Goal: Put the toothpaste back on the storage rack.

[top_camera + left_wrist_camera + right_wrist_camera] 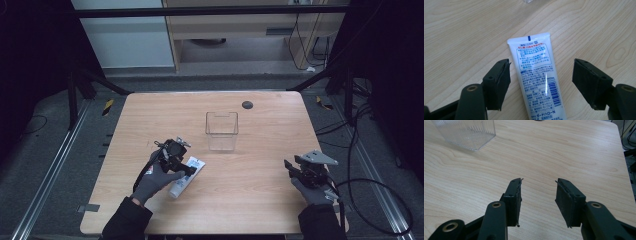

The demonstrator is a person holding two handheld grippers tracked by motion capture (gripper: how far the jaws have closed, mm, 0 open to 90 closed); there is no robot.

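Left gripper (541, 82): jaws spread wide, straddling the tube without touching it, apparently set for a grasp across its width.
Toothpaste tube (537, 80): white, flat on the table (260, 195), near left, crimped end pointing far.
Clear container (221, 131): mid-table, beyond the tube, a likely destination.
Right gripper (537, 202): jaws apart, nothing between them, idle near right.

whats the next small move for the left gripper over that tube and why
Probably close the left gripper on the white tube. Its jaws stand open on either side of the tube, which lies flat on the table, with a gap still showing at each pad, so nothing is gripped yet.
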